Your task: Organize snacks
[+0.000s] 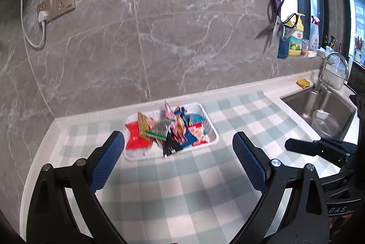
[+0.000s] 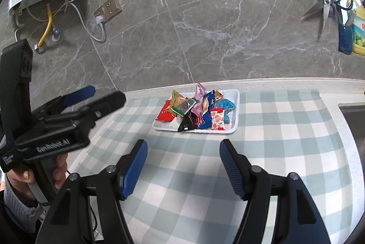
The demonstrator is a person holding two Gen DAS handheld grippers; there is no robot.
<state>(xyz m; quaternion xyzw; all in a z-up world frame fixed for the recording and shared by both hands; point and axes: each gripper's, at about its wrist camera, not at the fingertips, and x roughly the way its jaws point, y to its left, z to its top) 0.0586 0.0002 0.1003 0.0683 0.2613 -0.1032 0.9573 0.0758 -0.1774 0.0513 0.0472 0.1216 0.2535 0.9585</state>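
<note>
A checked cloth (image 1: 182, 187) covers the counter below a grey marble wall (image 1: 159, 27). Ahead of both wide, empty claws, left gripper (image 1: 178, 154) and right gripper (image 2: 183, 166), a white tray (image 2: 236, 107) holds snack packets (image 2: 196, 110).

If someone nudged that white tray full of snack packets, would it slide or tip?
The white tray is shallow and sits flat on the checked cloth, so it would probably slide, perhaps bunching the cloth. It looks thin and light. The loosely heaped packets may shift.
</note>
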